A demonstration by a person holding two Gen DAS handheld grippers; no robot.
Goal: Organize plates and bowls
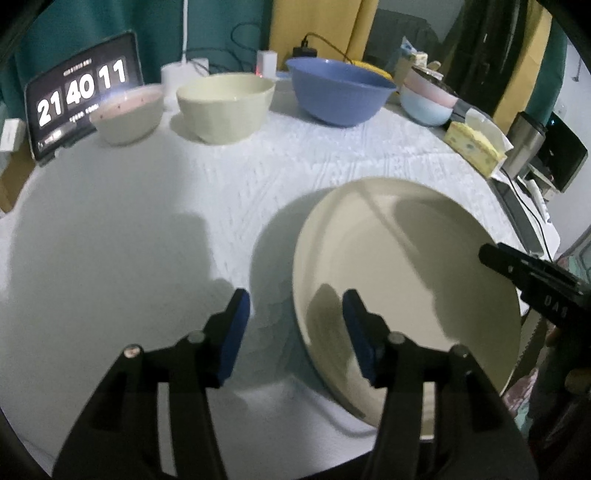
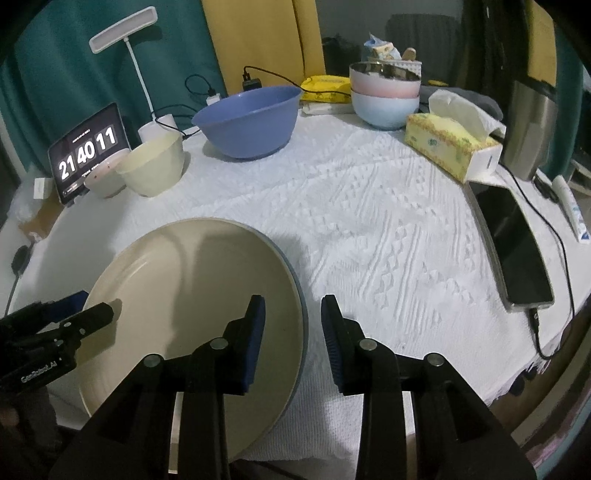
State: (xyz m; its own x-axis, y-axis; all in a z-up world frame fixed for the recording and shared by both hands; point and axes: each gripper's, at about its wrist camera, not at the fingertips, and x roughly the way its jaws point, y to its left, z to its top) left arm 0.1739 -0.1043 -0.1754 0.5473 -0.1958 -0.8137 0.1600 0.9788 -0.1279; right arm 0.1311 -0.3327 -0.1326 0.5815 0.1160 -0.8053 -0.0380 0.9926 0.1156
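Note:
A large cream plate [image 1: 406, 258] [image 2: 192, 277] lies near the table's front edge, and a blue-grey edge shows beneath its right rim. My left gripper [image 1: 295, 299] [image 2: 96, 302] is open and straddles the plate's left rim without pressing on it. My right gripper [image 2: 293, 301] [image 1: 491, 258] is open astride the right rim, with gaps on both sides. Along the back stand a small pinkish bowl [image 1: 127, 112] [image 2: 105, 181], a cream bowl [image 1: 225, 105] [image 2: 155, 166], a big blue bowl [image 1: 340, 90] [image 2: 247, 120] and a pink bowl stacked in a light blue one [image 1: 428, 98] [image 2: 384, 94].
A white textured cloth [image 2: 369, 221] covers the table. At the back left a tablet clock [image 2: 88, 151] stands beside a white desk lamp [image 2: 123, 27]. On the right are a tissue box [image 2: 443, 144], a steel flask [image 2: 528, 129], a phone [image 2: 517, 243] on a charging cable and a tube [image 2: 570, 206].

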